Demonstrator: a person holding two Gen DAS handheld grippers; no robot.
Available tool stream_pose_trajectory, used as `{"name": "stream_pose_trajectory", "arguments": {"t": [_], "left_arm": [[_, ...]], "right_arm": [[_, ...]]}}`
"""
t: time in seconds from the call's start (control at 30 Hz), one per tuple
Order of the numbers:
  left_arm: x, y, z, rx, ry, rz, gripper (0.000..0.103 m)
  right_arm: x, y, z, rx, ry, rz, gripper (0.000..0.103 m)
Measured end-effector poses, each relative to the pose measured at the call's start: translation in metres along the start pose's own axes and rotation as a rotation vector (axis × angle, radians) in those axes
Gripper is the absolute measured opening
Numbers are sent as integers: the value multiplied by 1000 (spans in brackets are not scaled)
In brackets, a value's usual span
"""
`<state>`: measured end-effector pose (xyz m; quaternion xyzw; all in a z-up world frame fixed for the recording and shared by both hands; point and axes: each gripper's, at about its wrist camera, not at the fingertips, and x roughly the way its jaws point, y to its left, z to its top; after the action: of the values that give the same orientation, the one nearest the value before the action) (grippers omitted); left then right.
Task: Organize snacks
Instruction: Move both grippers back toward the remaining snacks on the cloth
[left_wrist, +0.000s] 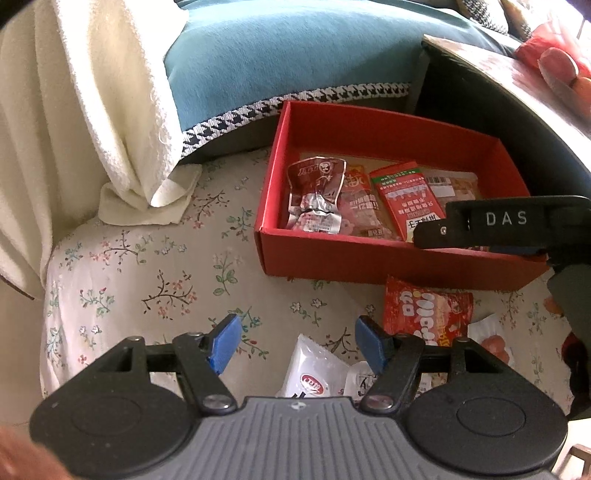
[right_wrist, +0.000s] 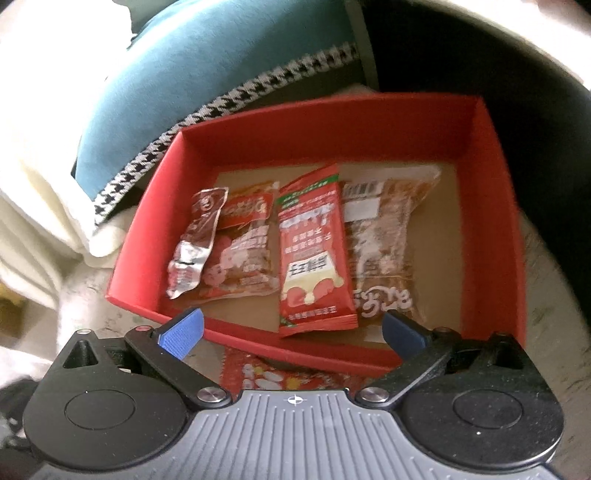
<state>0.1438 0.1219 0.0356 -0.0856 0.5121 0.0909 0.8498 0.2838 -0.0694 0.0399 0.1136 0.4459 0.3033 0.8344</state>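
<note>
The red box (right_wrist: 506, 229) sits on the floral cloth (left_wrist: 140, 266), right up against the teal cushion (left_wrist: 288, 55). Four snack packs lie flat inside, side by side, each with its long axis running from the near wall toward the far wall: a crinkled silver-red pouch (right_wrist: 195, 236) on the left, a reddish pack (right_wrist: 243, 254) partly under it, the red-and-green packet (right_wrist: 314, 254) tilted a bit with its top leaning right, and a clear brown pack (right_wrist: 384, 236) on the right.

The right gripper (right_wrist: 291, 328) hovers at the box's near wall, fingers spread wide, holding nothing. The left gripper (left_wrist: 295, 343) is spread too, empty, above a white packet (left_wrist: 314, 376), with a red gummy bag (left_wrist: 424, 314) nearby, just outside the box.
</note>
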Motion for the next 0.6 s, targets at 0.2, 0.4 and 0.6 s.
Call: {"name": "stream_pose_trajectory", "arguments": {"t": [0.2,0.4,0.6], "left_arm": [[1,2,1,-6,7,-9,62],[1,2,1,-6,8,-10,62],[-3,2,-3,30,1,5,62]], "right_arm": [[13,-19,2,117,64,110,103],[4,-1,1,-22,-18,71,103],[-33,16,-7,-164,-108,102,103]]}}
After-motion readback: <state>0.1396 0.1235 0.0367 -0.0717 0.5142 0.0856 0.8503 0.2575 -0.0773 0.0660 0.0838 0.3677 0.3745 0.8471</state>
